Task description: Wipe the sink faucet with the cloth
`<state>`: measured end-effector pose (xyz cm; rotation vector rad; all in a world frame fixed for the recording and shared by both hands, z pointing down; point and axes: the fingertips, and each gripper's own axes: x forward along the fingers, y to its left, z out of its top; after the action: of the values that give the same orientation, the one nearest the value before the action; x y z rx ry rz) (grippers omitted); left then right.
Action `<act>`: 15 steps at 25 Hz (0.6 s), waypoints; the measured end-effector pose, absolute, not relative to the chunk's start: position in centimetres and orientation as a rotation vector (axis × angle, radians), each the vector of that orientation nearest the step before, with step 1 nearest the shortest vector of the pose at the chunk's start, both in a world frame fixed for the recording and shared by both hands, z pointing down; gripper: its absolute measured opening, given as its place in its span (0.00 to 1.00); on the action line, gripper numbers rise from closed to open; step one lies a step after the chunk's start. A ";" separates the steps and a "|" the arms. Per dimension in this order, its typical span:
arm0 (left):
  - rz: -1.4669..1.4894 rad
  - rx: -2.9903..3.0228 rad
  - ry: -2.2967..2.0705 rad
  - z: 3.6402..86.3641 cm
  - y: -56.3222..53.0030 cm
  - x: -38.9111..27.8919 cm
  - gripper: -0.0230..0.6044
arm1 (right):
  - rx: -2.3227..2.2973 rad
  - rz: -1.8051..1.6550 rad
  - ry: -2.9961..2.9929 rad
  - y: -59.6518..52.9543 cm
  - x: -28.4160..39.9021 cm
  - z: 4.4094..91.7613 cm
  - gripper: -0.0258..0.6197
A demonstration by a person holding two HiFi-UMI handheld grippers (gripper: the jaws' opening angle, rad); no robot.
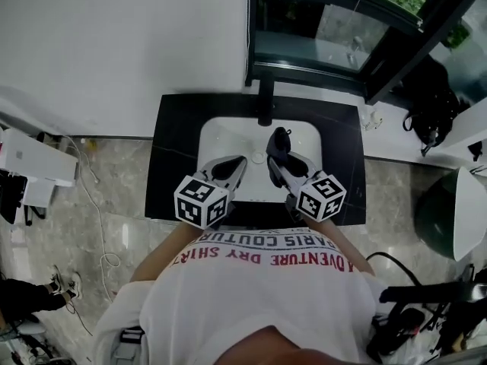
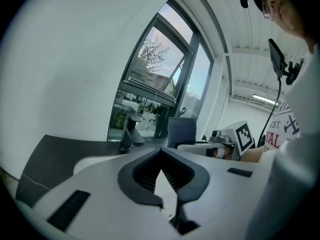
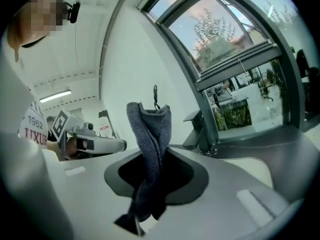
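The black faucet (image 1: 264,109) stands at the back of the white sink (image 1: 219,137), set in a black counter (image 1: 173,152). My right gripper (image 1: 277,160) is over the basin in front of the faucet, shut on a dark grey cloth (image 1: 278,143). In the right gripper view the cloth (image 3: 150,143) stands up from the right gripper (image 3: 154,153), with the faucet (image 3: 200,130) beyond to the right. My left gripper (image 1: 237,166) hovers beside it over the basin, shut and holding nothing. The left gripper view shows the left gripper (image 2: 161,155), the faucet (image 2: 130,134) and the cloth (image 2: 181,132).
A dark-framed window (image 1: 327,29) rises behind the counter, with white wall to its left. On the floor a white box (image 1: 32,158) and cables lie at the left. A black bag (image 1: 431,106) and a dark round bin (image 1: 440,213) sit at the right.
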<state>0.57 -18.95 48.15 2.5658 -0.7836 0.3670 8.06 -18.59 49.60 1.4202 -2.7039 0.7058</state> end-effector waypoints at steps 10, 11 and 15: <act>0.380 2.589 -0.861 45.9 -12.7 -0.5 0.04 | 1.362 0.611 -2.728 -11.3 7.0 47.1 0.16; 0.391 2.575 -0.856 46.5 -11.9 -0.2 0.04 | 1.358 0.610 -2.723 -10.7 7.2 47.4 0.16; 0.467 2.532 -0.796 48.7 -7.8 0.7 0.04 | 1.349 0.695 -2.725 -7.6 7.0 49.2 0.16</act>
<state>0.73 -7.82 48.73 2.5318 -0.7960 0.4671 7.03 -7.64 49.25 1.3488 -2.7248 0.6954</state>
